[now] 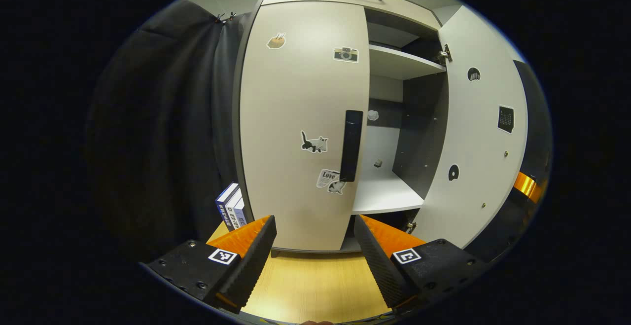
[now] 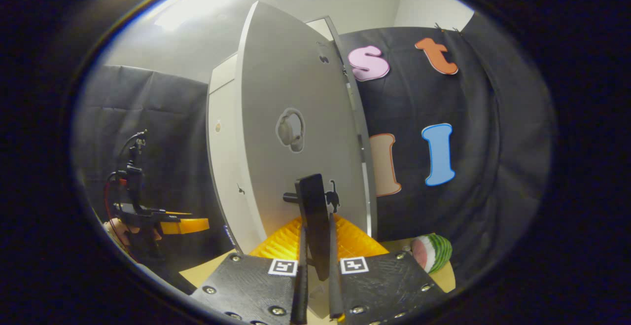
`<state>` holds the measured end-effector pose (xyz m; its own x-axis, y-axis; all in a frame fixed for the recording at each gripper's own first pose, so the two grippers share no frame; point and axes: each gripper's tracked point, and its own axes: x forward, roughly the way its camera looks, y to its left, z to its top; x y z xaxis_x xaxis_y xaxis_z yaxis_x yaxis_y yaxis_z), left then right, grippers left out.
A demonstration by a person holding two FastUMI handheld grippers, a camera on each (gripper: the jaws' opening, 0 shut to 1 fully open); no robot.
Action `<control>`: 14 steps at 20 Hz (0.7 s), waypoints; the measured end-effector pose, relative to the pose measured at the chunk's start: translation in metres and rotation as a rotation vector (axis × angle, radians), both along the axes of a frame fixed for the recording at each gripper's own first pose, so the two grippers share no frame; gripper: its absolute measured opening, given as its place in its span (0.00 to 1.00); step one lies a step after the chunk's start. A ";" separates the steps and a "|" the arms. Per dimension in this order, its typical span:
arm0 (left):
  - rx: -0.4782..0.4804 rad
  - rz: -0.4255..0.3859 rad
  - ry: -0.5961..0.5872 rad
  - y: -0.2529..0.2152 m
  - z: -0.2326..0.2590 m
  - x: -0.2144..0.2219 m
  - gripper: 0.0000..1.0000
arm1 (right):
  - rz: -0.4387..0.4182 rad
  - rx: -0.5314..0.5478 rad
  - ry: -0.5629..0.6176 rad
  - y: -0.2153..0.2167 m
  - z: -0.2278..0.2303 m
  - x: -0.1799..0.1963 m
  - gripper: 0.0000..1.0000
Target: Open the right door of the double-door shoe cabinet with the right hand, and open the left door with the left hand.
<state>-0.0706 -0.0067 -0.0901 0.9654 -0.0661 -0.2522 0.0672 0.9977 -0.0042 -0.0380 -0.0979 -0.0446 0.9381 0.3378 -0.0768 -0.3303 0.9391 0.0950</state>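
Right claw (image 2: 315,266) clamped on right door's handle (image 2: 315,216); right door (image 1: 473,132) swung wide. Left claw (image 1: 313,246) open, below left door handle (image 1: 351,145) on closed left door (image 1: 296,118). Raise, straddle handle squarely, pull steadily.

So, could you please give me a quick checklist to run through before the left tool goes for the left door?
1. Right door swung open: ok.
2. Right tool clamped on the right door's handle: ok, both fingers press its sides.
3. Left door closed: ok, it awaits opening.
4. Left tool open enough for the left handle: ok, jaws stand wide apart.
5. Left tool lined up with that handle: not ok, the handle sits above and farther off, untouched.
6. Books beside the cabinet out of the left door's swing: cannot tell.
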 end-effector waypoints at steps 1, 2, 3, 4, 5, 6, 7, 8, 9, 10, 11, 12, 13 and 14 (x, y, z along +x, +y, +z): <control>-0.002 -0.006 0.000 -0.003 0.000 0.000 0.99 | -0.018 -0.010 -0.003 -0.006 0.000 0.001 0.17; -0.002 -0.009 0.000 -0.006 0.000 -0.001 0.99 | -0.036 -0.019 -0.005 -0.010 -0.002 0.002 0.17; -0.002 -0.011 -0.001 -0.008 -0.001 0.000 0.99 | -0.053 -0.022 -0.007 -0.015 -0.002 0.002 0.17; -0.002 -0.011 -0.001 -0.009 -0.001 0.001 0.99 | -0.071 -0.020 -0.007 -0.023 0.000 0.003 0.17; -0.004 -0.010 -0.001 -0.010 -0.001 0.002 0.99 | -0.089 -0.015 -0.009 -0.031 0.000 0.001 0.17; -0.006 -0.008 0.000 -0.010 -0.001 0.004 0.99 | -0.107 -0.009 -0.010 -0.037 0.000 -0.001 0.17; -0.009 -0.007 0.000 -0.011 -0.001 0.006 0.99 | -0.124 0.005 -0.010 -0.045 0.001 -0.004 0.17; -0.013 -0.008 0.000 -0.012 -0.001 0.009 0.99 | -0.121 0.039 -0.009 -0.049 0.002 -0.010 0.14; -0.016 -0.009 -0.003 -0.012 0.000 0.012 0.99 | -0.130 0.081 -0.007 -0.052 0.003 -0.017 0.14; -0.015 -0.010 -0.004 -0.013 0.000 0.015 0.99 | -0.154 0.117 -0.001 -0.063 0.002 -0.022 0.14; -0.011 -0.010 -0.005 -0.014 0.001 0.018 0.99 | -0.177 0.139 0.007 -0.072 0.000 -0.027 0.14; -0.008 -0.013 -0.007 -0.016 0.002 0.022 0.99 | -0.201 0.165 0.012 -0.082 -0.002 -0.034 0.14; -0.005 -0.018 -0.009 -0.015 0.003 0.025 0.99 | -0.221 0.191 0.012 -0.091 -0.002 -0.041 0.14; -0.003 -0.024 -0.011 -0.017 0.004 0.028 0.99 | -0.244 0.210 0.012 -0.100 -0.002 -0.048 0.14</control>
